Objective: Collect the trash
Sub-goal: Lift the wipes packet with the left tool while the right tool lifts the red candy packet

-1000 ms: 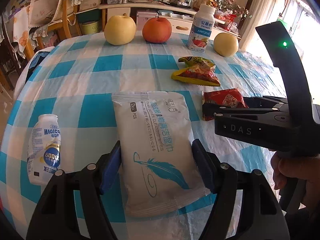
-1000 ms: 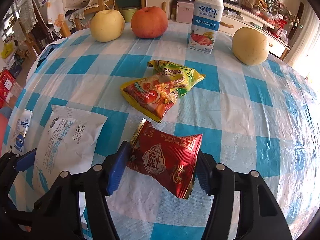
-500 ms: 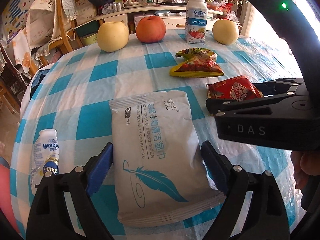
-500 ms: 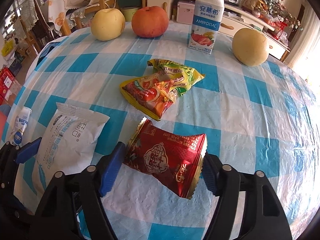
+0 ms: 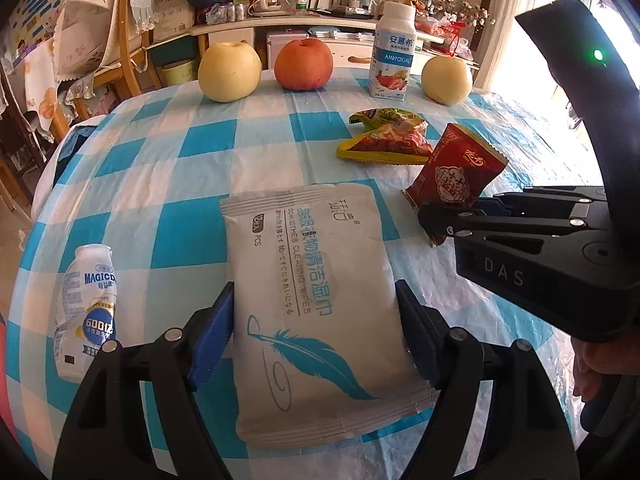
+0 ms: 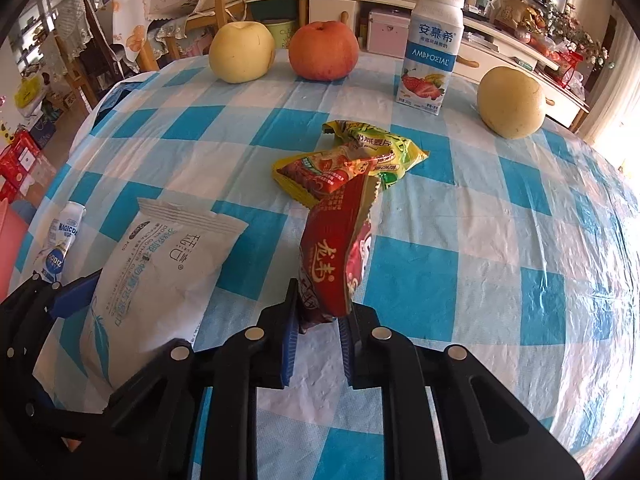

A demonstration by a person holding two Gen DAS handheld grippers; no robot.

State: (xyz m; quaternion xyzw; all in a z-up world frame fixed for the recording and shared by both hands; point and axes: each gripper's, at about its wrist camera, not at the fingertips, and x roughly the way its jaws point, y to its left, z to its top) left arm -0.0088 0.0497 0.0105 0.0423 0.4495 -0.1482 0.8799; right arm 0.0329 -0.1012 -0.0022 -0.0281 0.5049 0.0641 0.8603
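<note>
The red snack wrapper (image 6: 340, 256) is standing pinched on edge in the right gripper (image 6: 318, 336), whose fingers are clamping its lower end, its top tilting toward the crumpled yellow and red wrappers (image 6: 352, 160) lying just beyond it on the blue-checked tablecloth (image 6: 500, 240). Beside the red snack wrapper, on its left, the white wipes packet (image 5: 316, 300) is lying flat between the spread fingers of the left gripper (image 5: 316, 328), whose blue pads (image 5: 212, 340) are sitting along its two long edges; whether they are pressing it cannot be told. Farther left of the packet a small white bottle (image 5: 86, 312) is lying on its side. Beyond the wrappers, a yoghurt bottle (image 6: 430, 48), a red apple (image 6: 323, 50) and two yellow pears (image 6: 241, 51) (image 6: 512, 102) are lining the table's far edge.
</note>
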